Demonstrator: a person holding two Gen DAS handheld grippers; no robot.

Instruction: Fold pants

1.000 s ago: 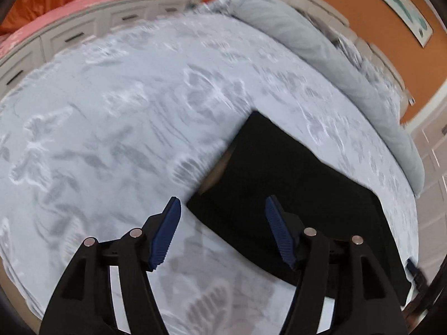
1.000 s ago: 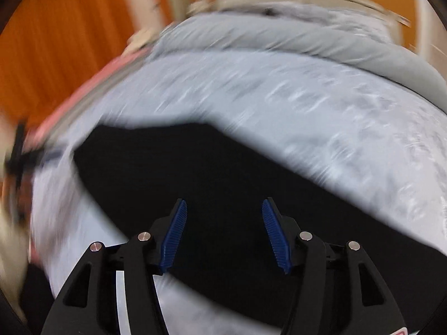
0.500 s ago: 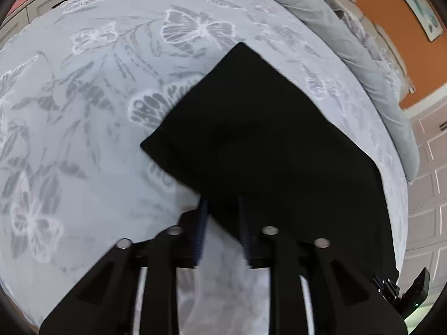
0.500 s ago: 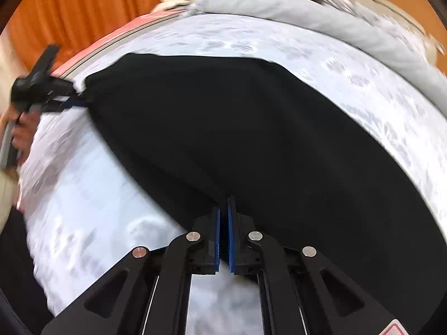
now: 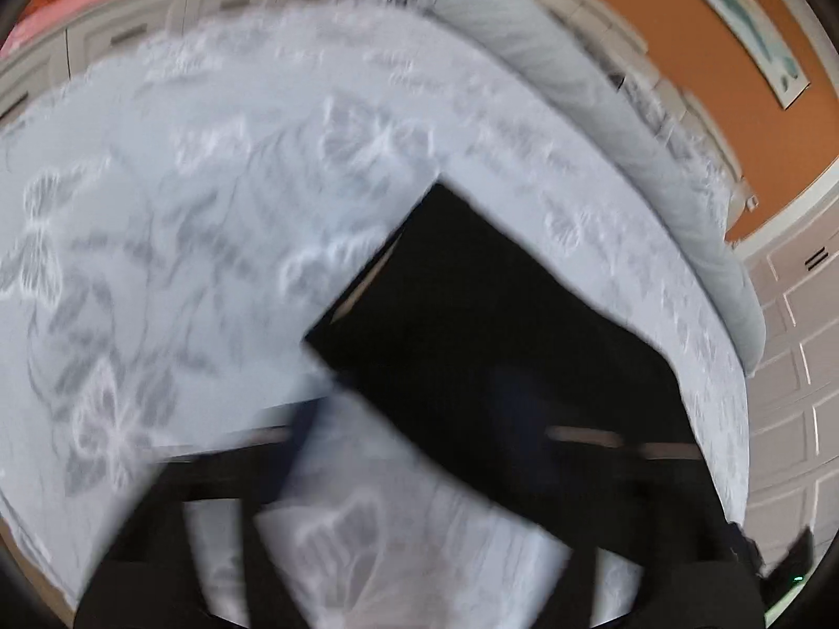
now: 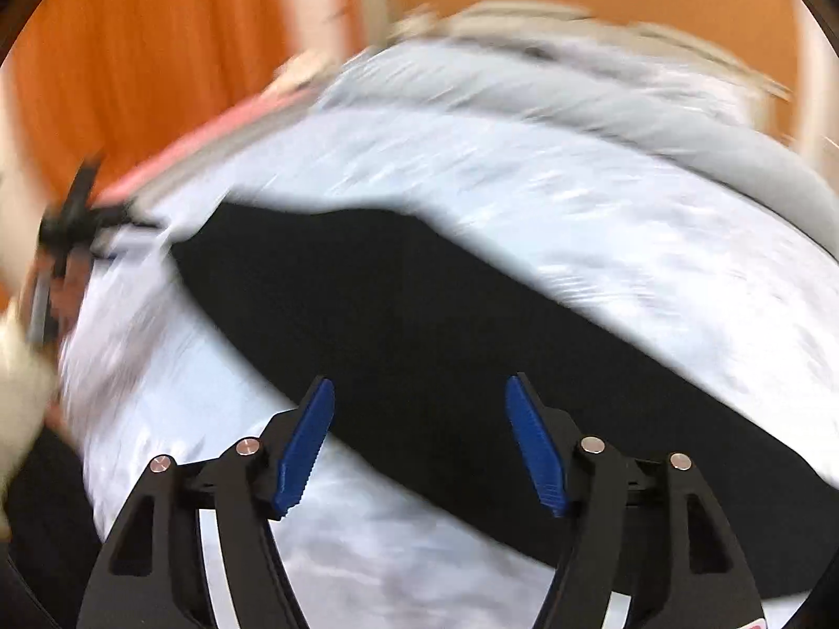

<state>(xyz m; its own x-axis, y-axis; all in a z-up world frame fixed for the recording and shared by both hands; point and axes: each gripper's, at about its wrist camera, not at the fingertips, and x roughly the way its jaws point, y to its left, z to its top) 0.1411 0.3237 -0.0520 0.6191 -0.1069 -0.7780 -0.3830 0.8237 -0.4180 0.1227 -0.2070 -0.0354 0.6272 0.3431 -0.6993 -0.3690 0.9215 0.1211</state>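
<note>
The black pants lie folded flat on the pale butterfly-print bedspread. In the left wrist view my left gripper is heavily blurred by motion; its dark fingers look spread wide over the near edge of the pants and hold nothing. In the right wrist view the pants stretch across the middle. My right gripper is open, its blue pads apart just above the near edge of the pants, empty. The left gripper shows as a dark blur at the far left.
A rolled grey duvet lies along the bed's far side below an orange wall. White drawers stand at the right, more drawers under a pink top at the back left. Orange curtain hangs behind.
Half a second ago both grippers were shut on the near edge of the pants. Both have opened, let go and pulled back; the pants lie on the bed.
</note>
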